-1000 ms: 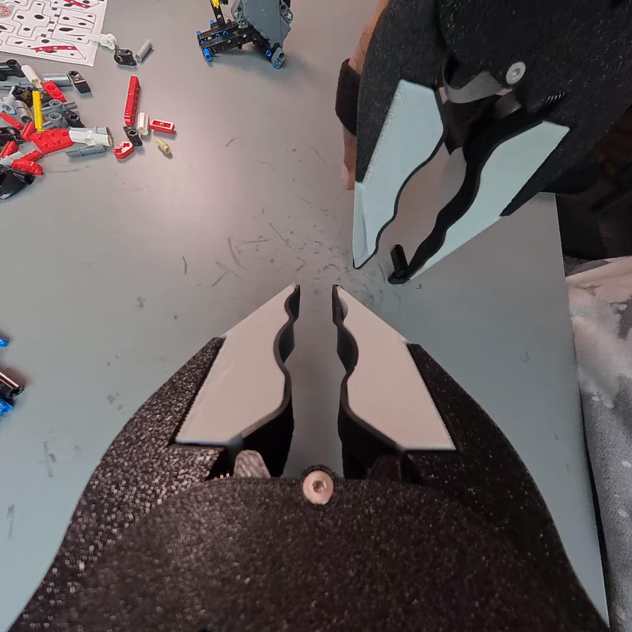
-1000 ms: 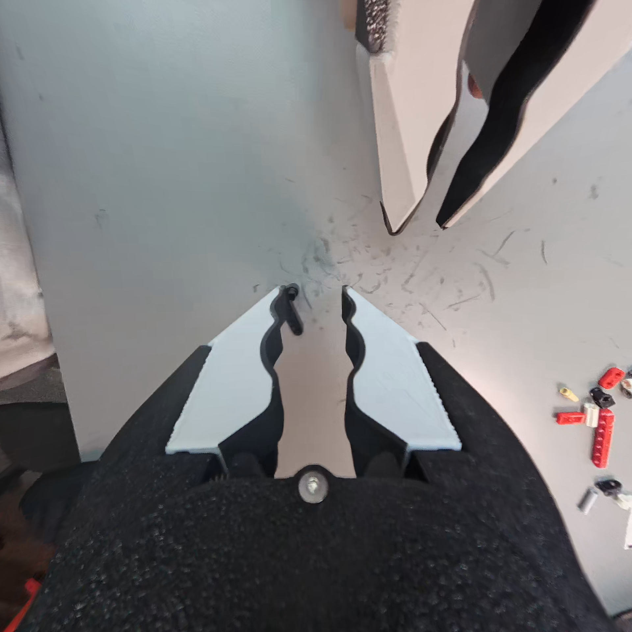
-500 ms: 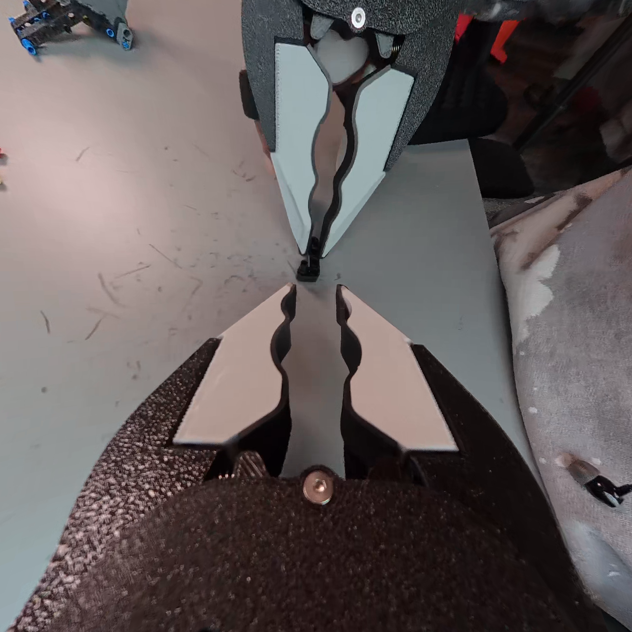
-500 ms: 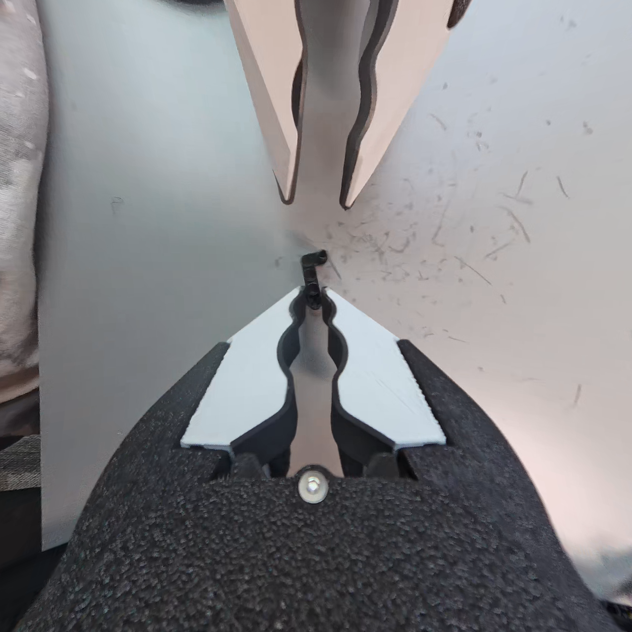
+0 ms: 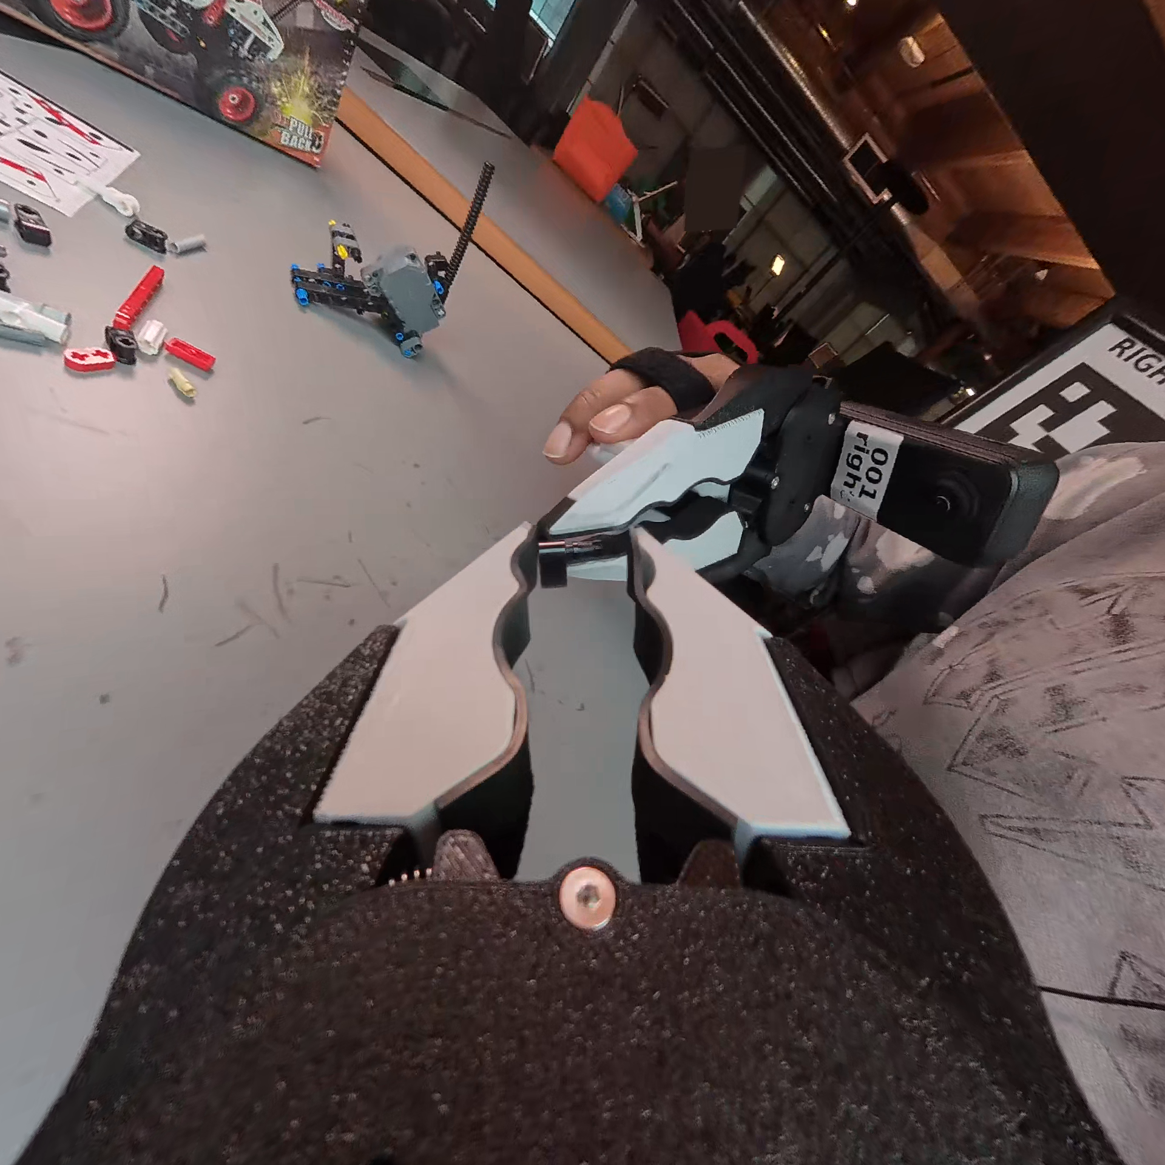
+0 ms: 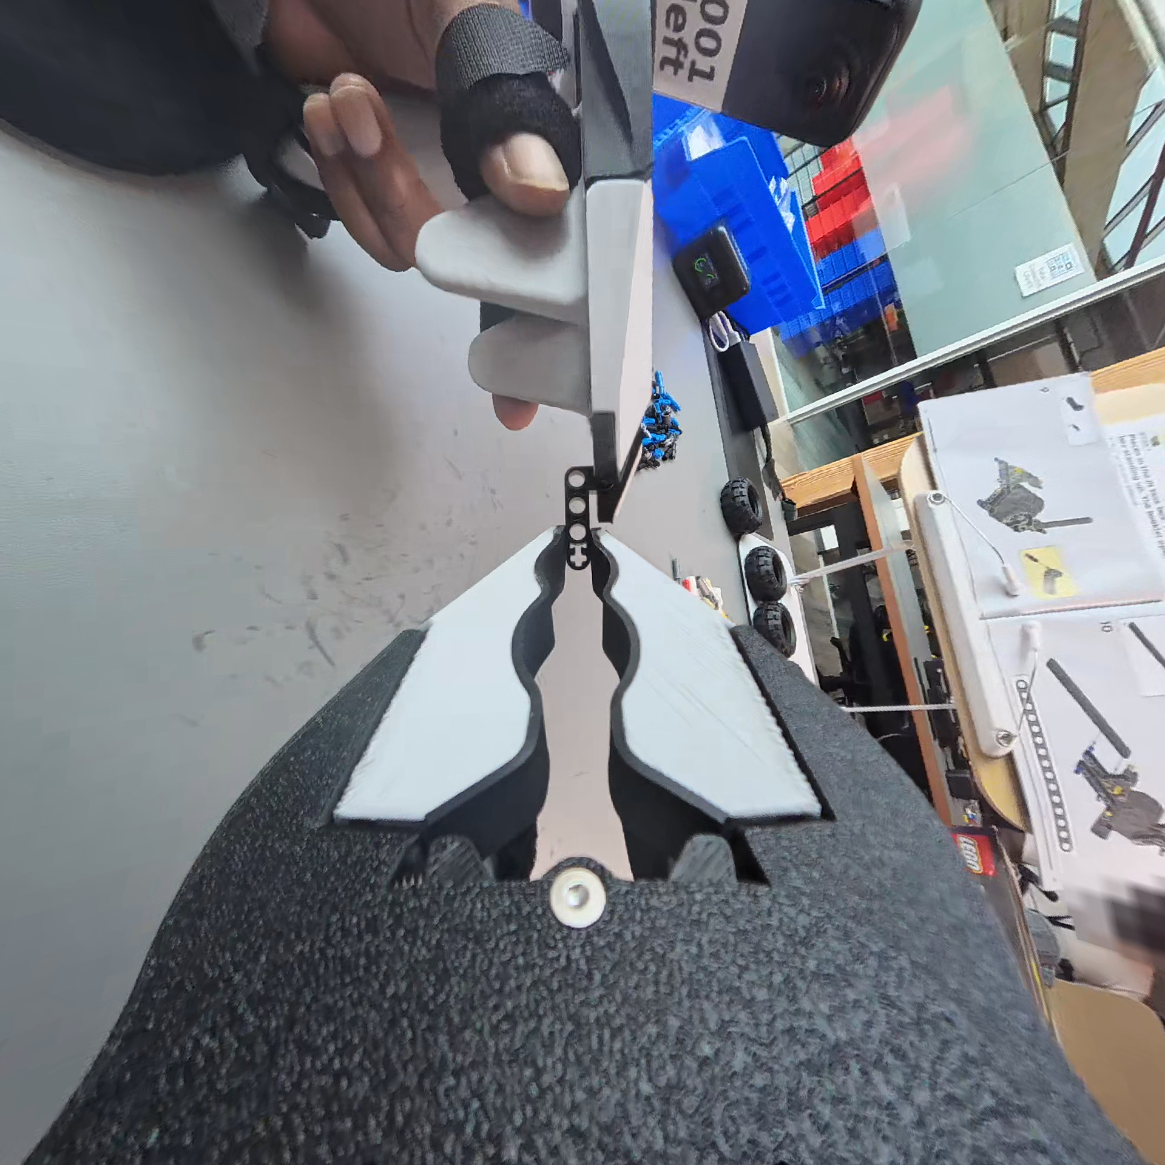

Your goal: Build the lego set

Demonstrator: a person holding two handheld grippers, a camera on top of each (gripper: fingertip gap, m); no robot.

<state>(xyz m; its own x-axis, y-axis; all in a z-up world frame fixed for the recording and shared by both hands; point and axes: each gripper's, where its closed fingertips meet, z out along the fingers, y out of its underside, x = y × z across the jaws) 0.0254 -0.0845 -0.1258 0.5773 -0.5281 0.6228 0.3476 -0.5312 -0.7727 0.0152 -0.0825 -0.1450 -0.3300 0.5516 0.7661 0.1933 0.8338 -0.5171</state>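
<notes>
My right gripper [image 6: 577, 533] is shut on a small black beam with holes [image 6: 577, 504] and holds it in the air above the grey table [image 6: 220, 441]. In the left wrist view the right gripper [image 5: 551, 542] comes in from the right, and the black beam [image 5: 558, 558] sits between my left gripper's tips. My left gripper [image 5: 583, 533] is open, and the beam lies against its left finger [image 5: 454, 662]. In the right wrist view the left gripper [image 6: 608, 498] comes down from above, edge-on, with its tip at the beam's far end.
A partly built grey and black model [image 5: 391, 293] stands at the back of the table, with loose red, white and black parts [image 5: 139, 315], a sheet [image 5: 38, 145] and the set's box [image 5: 252, 50]. Tyres [image 6: 741, 504], blue pins [image 6: 659, 428] and instruction pages [image 6: 1040, 479] lie to the right. My two grippers' fingertips are within a few centimetres of each other.
Both grippers have risen off the table and tilted. The right gripper, open a second ago, has closed on the black beam and carried it between the left gripper's open tips.
</notes>
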